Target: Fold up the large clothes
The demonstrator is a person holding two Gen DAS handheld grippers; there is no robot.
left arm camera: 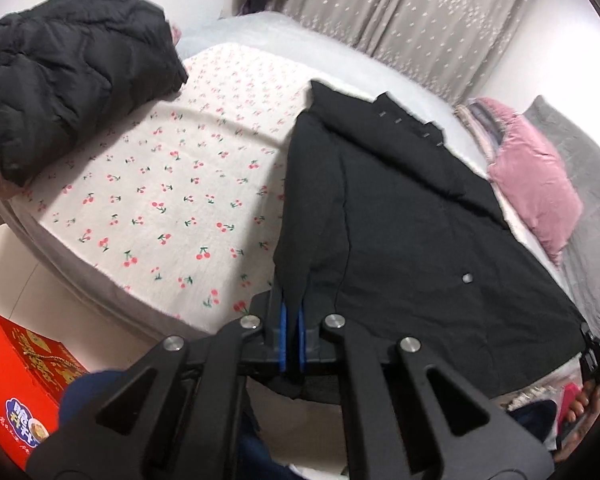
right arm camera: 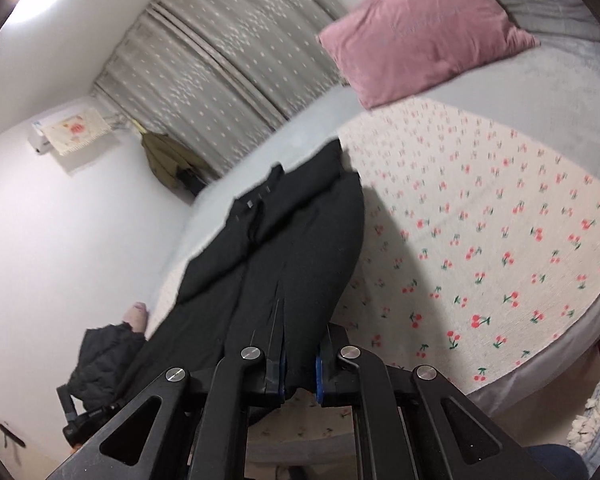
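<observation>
A large black coat [left arm camera: 412, 216] lies stretched across the bed, its collar end far from me. My left gripper [left arm camera: 292, 312] is shut on the coat's near left edge, the cloth pinched between the blue pads. My right gripper [right arm camera: 300, 356] is shut on the coat [right arm camera: 284, 256] at its other near edge, the fabric bunched between its fingers. The right gripper also shows at the right edge of the left wrist view [left arm camera: 598, 360].
The bed has a white cherry-print blanket [left arm camera: 172, 184] over a grey sheet. A black puffer jacket [left arm camera: 64, 80] sits at the far left, a pink pillow [left arm camera: 536, 184] at the right. A red box [left arm camera: 16, 384] stands on the floor. Grey curtains [right arm camera: 228, 64] hang behind.
</observation>
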